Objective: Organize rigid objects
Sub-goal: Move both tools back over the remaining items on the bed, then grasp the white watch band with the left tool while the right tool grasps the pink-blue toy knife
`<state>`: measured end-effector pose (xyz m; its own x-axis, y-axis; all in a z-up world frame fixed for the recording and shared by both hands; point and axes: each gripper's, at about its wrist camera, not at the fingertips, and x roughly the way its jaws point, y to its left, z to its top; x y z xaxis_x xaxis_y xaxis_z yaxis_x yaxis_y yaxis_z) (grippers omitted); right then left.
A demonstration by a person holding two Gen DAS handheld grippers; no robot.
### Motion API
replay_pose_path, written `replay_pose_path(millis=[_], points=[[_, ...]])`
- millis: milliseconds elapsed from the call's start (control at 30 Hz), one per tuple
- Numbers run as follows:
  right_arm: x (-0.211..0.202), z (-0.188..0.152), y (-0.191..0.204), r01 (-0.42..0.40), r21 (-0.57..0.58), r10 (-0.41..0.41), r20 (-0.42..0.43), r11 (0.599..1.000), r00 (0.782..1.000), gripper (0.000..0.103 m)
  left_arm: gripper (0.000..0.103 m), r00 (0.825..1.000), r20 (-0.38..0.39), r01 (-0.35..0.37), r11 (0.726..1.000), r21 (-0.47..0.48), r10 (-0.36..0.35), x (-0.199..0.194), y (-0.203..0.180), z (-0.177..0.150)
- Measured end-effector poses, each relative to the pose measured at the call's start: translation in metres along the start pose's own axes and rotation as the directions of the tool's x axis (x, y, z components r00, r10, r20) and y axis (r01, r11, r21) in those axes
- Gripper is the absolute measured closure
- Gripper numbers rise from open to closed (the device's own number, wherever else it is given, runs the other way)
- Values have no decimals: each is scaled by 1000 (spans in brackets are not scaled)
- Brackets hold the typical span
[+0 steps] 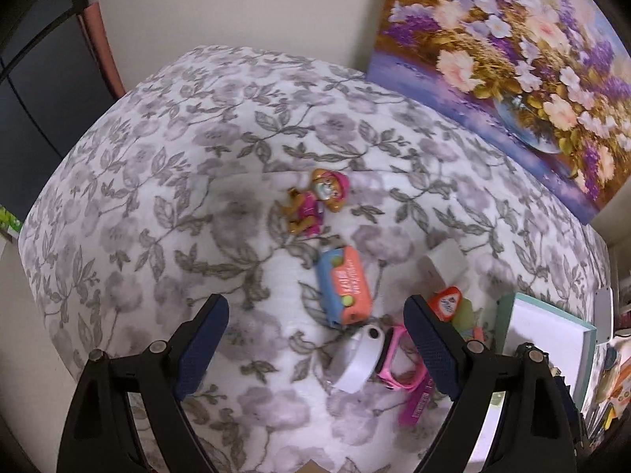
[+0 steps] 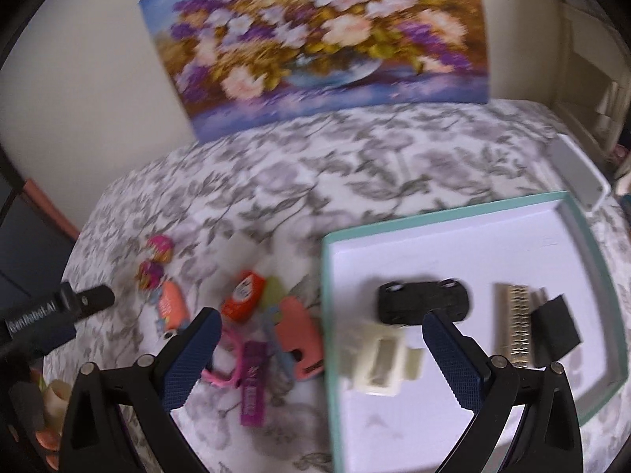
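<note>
Looks like a home, likely a lived-in room. Soft floral-printed cloth (image 1: 205, 149) spread over the work surface, a flower painting (image 2: 315, 39) propped against the far cream wall, small toys such as a cartoon puppy figure (image 1: 315, 205) scattered near, cluttered shelves (image 2: 591, 90) far right.

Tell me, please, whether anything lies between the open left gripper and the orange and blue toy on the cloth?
Nothing visible does. The left gripper is open above the cloth, and the orange and blue toy lies uncovered just ahead of it.

Both wrist views angled down, sharing toys (image 1: 343, 287), painting (image 2: 315, 39)
</note>
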<state>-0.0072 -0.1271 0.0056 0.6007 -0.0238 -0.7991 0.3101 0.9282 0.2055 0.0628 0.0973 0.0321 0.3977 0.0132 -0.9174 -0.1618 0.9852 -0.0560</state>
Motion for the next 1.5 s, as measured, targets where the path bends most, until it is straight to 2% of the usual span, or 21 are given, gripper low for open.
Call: replay_pose_path(millis=[200, 367, 500, 700, 800, 967, 1067, 1200, 1500], points=[[17, -7, 17, -38, -47, 36, -38, 998, 999, 1, 12, 997, -74, 11, 1000, -21, -13, 23, 5, -3], [36, -9, 20, -71, -51, 66, -96, 996, 993, 22, 12, 990, -142, 16, 1000, -16, -18, 44, -2, -12], [45, -11, 21, -77, -66, 69, -116, 995, 991, 28, 12, 981, -187, 38, 999, -26, -42, 57, -6, -18], [49, -10, 21, -64, -89, 53, -117, 994, 992, 36, 13, 981, -190, 45, 999, 13, -42, 59, -17, -23], [43, -5, 20, -83, -83, 75, -92, 993, 993, 42, 14, 979, -197, 51, 999, 15, -47, 60, -18, -24], [46, -4, 27, -95, -105, 85, -99, 990, 991, 45, 24, 974, -219, 58, 998, 29, -50, 68, -23, -26], [51, -6, 31, -105, -116, 91, -120, 988, 989, 49, 33, 970, -238, 62, 998, 23, -55, 73, -22, -28], [57, -8, 32, -99, -125, 82, -136, 987, 987, 49, 57, 966, -250, 71, 997, 19, -64, 77, -23, -29], [69, -8, 38, -58, -176, 36, -126, 983, 991, 49, 77, 967, -246, 78, 997, 15, -72, 78, -23, -29]])
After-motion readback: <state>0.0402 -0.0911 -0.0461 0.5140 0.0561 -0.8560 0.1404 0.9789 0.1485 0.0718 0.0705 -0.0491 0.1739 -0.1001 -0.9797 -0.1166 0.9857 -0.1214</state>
